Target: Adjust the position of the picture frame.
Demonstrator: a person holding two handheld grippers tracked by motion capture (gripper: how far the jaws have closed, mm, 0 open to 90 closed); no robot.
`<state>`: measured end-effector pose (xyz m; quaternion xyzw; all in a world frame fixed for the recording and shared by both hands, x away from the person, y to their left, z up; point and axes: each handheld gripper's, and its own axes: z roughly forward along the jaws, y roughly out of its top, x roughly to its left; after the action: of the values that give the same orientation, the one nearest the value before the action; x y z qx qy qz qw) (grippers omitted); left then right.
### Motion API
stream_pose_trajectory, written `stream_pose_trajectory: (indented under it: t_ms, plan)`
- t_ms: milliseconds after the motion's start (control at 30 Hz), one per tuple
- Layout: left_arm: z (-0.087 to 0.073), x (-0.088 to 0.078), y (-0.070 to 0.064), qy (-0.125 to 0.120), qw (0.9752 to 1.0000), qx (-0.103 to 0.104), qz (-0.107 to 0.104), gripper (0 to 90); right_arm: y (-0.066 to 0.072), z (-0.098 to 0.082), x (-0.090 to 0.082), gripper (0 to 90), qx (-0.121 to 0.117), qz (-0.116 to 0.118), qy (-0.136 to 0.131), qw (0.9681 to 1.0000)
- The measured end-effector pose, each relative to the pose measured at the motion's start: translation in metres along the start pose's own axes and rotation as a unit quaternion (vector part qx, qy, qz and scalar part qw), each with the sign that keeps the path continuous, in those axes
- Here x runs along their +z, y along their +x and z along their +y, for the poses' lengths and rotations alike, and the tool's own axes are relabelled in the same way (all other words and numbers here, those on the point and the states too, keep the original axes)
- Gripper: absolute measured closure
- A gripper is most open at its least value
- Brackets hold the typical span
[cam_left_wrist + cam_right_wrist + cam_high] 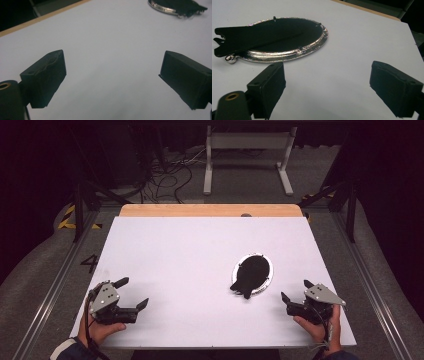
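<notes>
A silver-rimmed oval frame with a black backing lies flat on the table, right of centre — its long axis runs from the far edge toward the near edge, the stand flap jutting nearward. The right gripper rests near the front right corner, just beside it and nearer, jaws spread, empty. The left gripper sits near the front left corner — well apart, also spread and empty.

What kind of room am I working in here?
Probably a lab recording rig, not a home: a white-topped table inside a dark metal frame, loose cables on grey carpet, hazard tape.
</notes>
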<state>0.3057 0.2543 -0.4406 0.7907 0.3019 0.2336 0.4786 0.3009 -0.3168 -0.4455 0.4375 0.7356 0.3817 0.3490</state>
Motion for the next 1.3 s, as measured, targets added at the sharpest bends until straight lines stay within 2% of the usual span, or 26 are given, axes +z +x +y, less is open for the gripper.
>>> stream_pose_trajectory:
  t_ms: [33, 133, 200, 333, 400, 467, 533, 567, 633, 767, 800, 833, 933, 1000, 1067, 1133, 1167, 1200, 1233, 1300]
  plan:
    - [-0.003, 0.001, -0.002, 0.015, 0.9998, 0.011, 0.003, 8.2, 0.0, 0.001, 0.0, 13.6, 0.0, 0.001, -0.002, 1.0]
    - [-0.005, 0.004, -0.001, 0.025, 0.9996, 0.011, -0.007, 8.4, -0.001, 0.001, 0.001, 14.2, -0.001, -0.002, 0.0, 1.0]
    - [-0.007, 0.008, -0.001, 0.035, 0.9992, 0.01, -0.015, 9.4, -0.002, 0.002, 0.003, 19.8, 0.001, 0.008, -0.001, 1.0]
    - [-0.011, 0.012, 0.0, 0.049, 0.9986, 0.013, -0.014, 11.4, -0.009, 0.007, 0.014, 25.8, 0.008, 0.013, 0.005, 0.9999]
    - [-0.014, 0.013, 0.0, 0.054, 0.9984, 0.007, -0.017, 12.3, -0.012, 0.01, 0.023, 34.5, 0.013, 0.015, 0.017, 0.9997]
    - [-0.016, 0.013, -0.001, 0.058, 0.9982, 0.003, -0.014, 13.7, -0.017, 0.013, 0.035, 47.8, 0.027, 0.022, 0.034, 0.9988]
    - [-0.015, 0.013, -0.001, 0.054, 0.9984, 0.001, -0.019, 15.8, -0.023, 0.014, 0.047, 60.9, 0.051, 0.044, 0.045, 0.9967]
    - [-0.015, 0.013, -0.001, 0.054, 0.9984, 0.001, -0.019, 17.8, -0.023, 0.014, 0.047, 60.9, 0.051, 0.044, 0.045, 0.9967]
    - [-0.013, 0.012, -0.002, 0.049, 0.9985, 0.004, -0.023, 20.7, -0.028, 0.017, 0.064, 71.6, 0.054, 0.058, 0.08, 0.9937]
    - [-0.012, 0.014, -0.005, 0.056, 0.998, 0.013, -0.025, 32.3, -0.028, 0.025, 0.082, 80.4, 0.043, 0.059, 0.101, 0.9922]
    - [-0.012, 0.015, -0.005, 0.057, 0.9979, 0.015, -0.028, 32.3, -0.028, 0.025, 0.082, 80.4, 0.043, 0.059, 0.101, 0.9922]
    - [-0.012, 0.016, -0.004, 0.064, 0.9973, 0.012, -0.034, 39.8, -0.028, 0.03, 0.09, 84.9, 0.043, 0.051, 0.1, 0.9928]
    - [-0.012, 0.017, -0.001, 0.066, 0.9969, 0.006, -0.042, 49.9, -0.029, 0.034, 0.097, 87.5, 0.051, 0.047, 0.108, 0.9917]
    - [-0.011, 0.019, 0.001, 0.068, 0.9966, 0.01, -0.045, 59.7, -0.028, 0.037, 0.101, 88.2, 0.054, 0.052, 0.111, 0.991]
    - [-0.01, 0.02, 0.001, 0.072, 0.9961, 0.011, -0.05, 68.9, -0.022, 0.039, 0.104, 90.0, 0.041, 0.06, 0.111, 0.9912]
    - [-0.008, 0.023, 0.0, 0.079, 0.9953, 0.015, -0.054, 73.4, -0.016, 0.042, 0.105, 90.0, 0.026, 0.052, 0.115, 0.9917]
    - [-0.008, 0.023, 0.0, 0.079, 0.9953, 0.015, -0.054, 74.4, -0.016, 0.042, 0.105, 90.0, 0.026, 0.052, 0.115, 0.9917]
    - [-0.008, 0.024, 0.0, 0.081, 0.9951, 0.018, -0.054, 74.4, -0.015, 0.042, 0.105, 90.0, 0.03, 0.061, 0.113, 0.9912]
    - [-0.007, 0.024, 0.0, 0.085, 0.995, 0.016, -0.05, 73.3, -0.013, 0.041, 0.104, 90.0, 0.037, 0.081, 0.111, 0.9898]
    - [-0.008, 0.025, 0.0, 0.084, 0.9951, 0.015, -0.049, 73.0, -0.01, 0.042, 0.104, 90.0, 0.028, 0.075, 0.114, 0.9902]
